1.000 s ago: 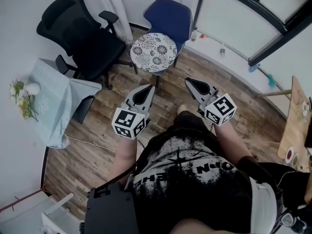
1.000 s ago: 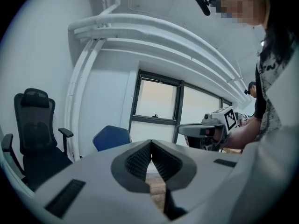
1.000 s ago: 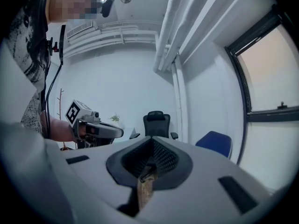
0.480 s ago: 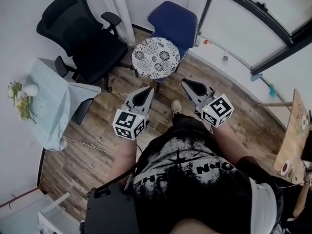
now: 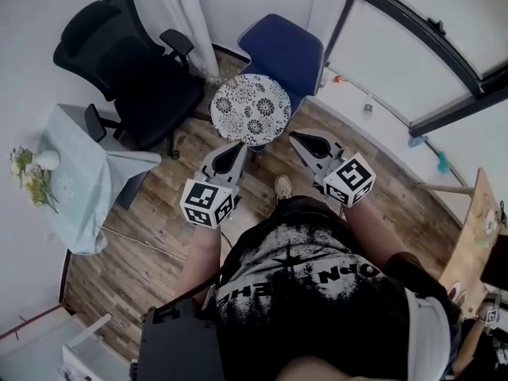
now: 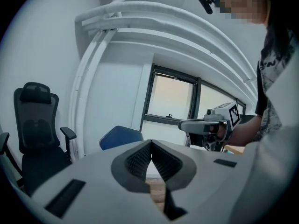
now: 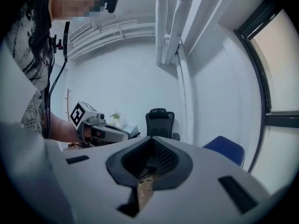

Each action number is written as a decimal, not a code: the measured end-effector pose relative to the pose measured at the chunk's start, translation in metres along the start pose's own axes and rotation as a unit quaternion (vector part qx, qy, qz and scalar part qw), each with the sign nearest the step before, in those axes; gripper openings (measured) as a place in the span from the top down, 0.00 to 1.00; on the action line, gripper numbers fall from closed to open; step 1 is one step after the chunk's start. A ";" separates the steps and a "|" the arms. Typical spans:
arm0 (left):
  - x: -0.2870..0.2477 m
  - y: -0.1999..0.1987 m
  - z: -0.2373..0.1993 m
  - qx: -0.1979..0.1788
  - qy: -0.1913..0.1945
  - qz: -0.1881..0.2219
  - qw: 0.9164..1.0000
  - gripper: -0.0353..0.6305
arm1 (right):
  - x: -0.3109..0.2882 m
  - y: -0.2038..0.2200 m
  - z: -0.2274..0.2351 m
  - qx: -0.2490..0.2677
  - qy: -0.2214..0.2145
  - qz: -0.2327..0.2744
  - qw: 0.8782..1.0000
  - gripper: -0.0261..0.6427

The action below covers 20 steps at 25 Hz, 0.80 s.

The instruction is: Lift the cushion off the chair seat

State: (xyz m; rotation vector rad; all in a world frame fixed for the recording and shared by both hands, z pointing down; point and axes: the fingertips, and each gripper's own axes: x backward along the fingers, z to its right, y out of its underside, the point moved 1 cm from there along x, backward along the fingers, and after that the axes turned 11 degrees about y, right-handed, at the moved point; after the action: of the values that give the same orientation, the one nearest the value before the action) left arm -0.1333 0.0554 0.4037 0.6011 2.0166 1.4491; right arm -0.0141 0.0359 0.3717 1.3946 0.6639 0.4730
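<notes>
A round white cushion with a black floral pattern point(image 5: 252, 109) lies on the seat of a blue chair point(image 5: 283, 44) in the head view. My left gripper point(image 5: 235, 148) is shut and empty, its tip just short of the cushion's near edge. My right gripper point(image 5: 296, 138) is also shut and empty, a little to the right of the cushion. In the left gripper view the jaws point(image 6: 150, 143) meet at the tip, with the blue chair point(image 6: 120, 136) beyond. The right gripper view shows its jaws point(image 7: 150, 140) closed, and the cushion is hidden behind them.
A black office chair point(image 5: 128, 60) stands left of the blue chair. A small table with a pale blue cloth point(image 5: 78, 177) and flowers point(image 5: 32, 173) is at the far left. A window wall point(image 5: 413, 50) runs along the right. The floor is wooden planks point(image 5: 151, 244).
Both grippers have moved forward toward the blue chair and now sit close to the cushion's near edge. Both stayed shut.
</notes>
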 end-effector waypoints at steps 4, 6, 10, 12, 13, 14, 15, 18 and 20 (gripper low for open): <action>-0.026 -0.011 -0.020 0.001 -0.011 -0.003 1.000 0.93 | -0.019 0.003 0.029 -0.003 -0.014 -0.012 1.000 0.93; -0.040 -0.013 -0.028 0.000 -0.017 -0.010 1.000 0.93 | -0.026 0.005 0.046 -0.006 -0.018 -0.017 1.000 0.93; -0.064 -0.018 -0.045 0.003 -0.029 -0.017 0.999 0.93 | -0.042 0.005 0.074 -0.002 -0.028 -0.018 0.999 0.93; -0.076 -0.021 -0.052 0.003 -0.033 -0.018 0.999 0.93 | -0.050 0.008 0.086 0.001 -0.033 -0.019 0.999 0.93; -0.082 -0.022 -0.055 0.003 -0.035 -0.019 0.999 0.93 | -0.054 0.008 0.092 0.003 -0.036 -0.019 0.999 0.93; -0.088 -0.023 -0.058 0.002 -0.036 -0.021 0.999 0.93 | -0.057 0.008 0.098 0.005 -0.038 -0.019 0.999 0.93; -0.093 -0.024 -0.061 0.000 -0.038 -0.023 0.999 0.93 | -0.060 0.008 0.103 0.008 -0.040 -0.019 0.999 0.93; -0.108 -0.029 -0.069 -0.007 -0.045 -0.030 0.999 0.93 | -0.070 0.007 0.120 0.012 -0.045 -0.015 0.999 0.93; -0.116 -0.032 -0.073 -0.009 -0.050 -0.033 0.998 0.93 | -0.075 0.007 0.130 0.011 -0.048 -0.014 0.999 0.93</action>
State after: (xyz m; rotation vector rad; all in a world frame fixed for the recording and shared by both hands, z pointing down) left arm -0.0992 -0.0813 0.4131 0.5817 1.9264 1.3709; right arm 0.0191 -0.1092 0.3954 1.4181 0.6112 0.3750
